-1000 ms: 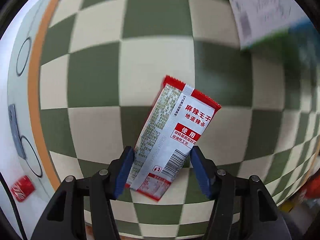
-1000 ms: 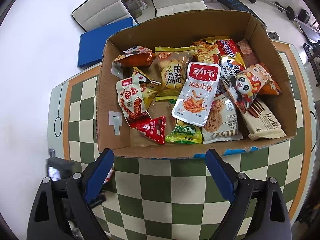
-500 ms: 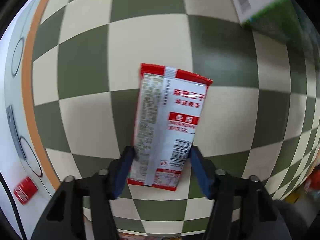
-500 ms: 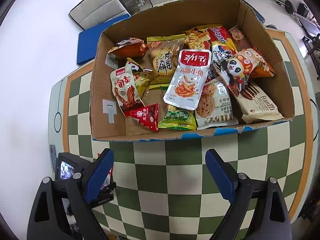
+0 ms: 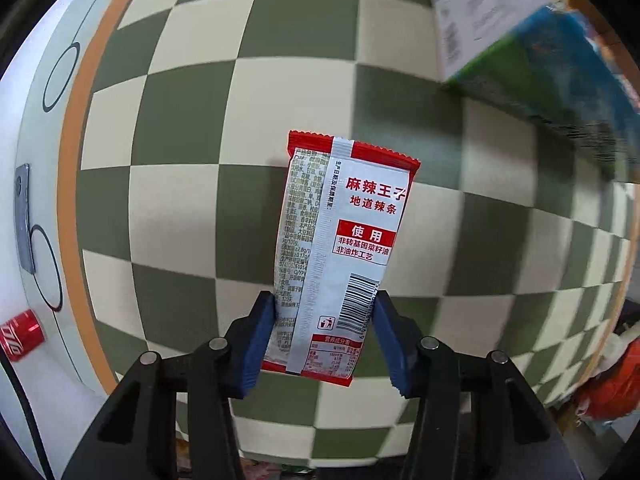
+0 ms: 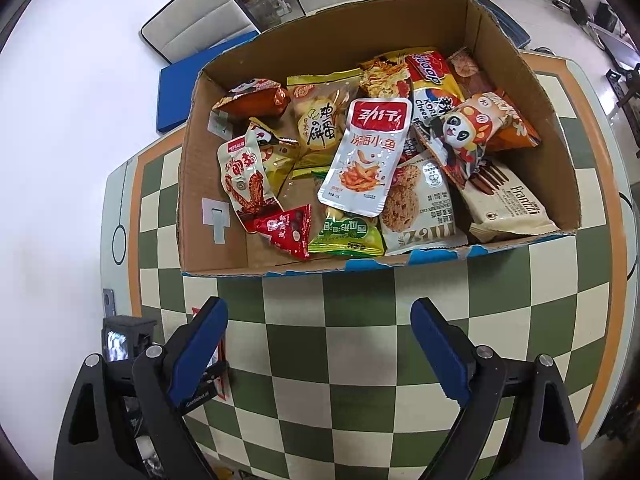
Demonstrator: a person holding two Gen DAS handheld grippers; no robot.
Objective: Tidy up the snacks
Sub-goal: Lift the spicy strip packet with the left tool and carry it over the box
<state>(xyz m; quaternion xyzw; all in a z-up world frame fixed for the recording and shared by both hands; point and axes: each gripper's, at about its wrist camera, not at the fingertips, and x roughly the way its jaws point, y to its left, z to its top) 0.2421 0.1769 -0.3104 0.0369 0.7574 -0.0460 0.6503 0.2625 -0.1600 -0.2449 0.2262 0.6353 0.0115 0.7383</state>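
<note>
A red-and-white spicy-strip packet (image 5: 344, 248) hangs lengthwise between the blue pads of my left gripper (image 5: 323, 306). The jaws are closing, and both pads touch its long edges near the barcode end, just above the checkered table (image 5: 180, 208). A corner of the cardboard box (image 5: 540, 60) shows at the upper right. In the right wrist view the open box (image 6: 208, 236) holds several snack bags, with a silver fish pouch (image 6: 366, 160) on top. My right gripper (image 6: 318, 312) stands open and holds nothing, hovering over the table in front of the box.
A red cola can (image 5: 20, 334) lies beyond the table's orange border on the left. Behind the box there are a blue pad (image 6: 180, 92) and chairs (image 6: 192, 28). The black housing of the left tool (image 6: 124, 340) shows at the lower left.
The left jaws narrowed onto the packet, which turned from tilted to nearly straight and rose with the gripper. The box has drifted a little upward in the right wrist view.
</note>
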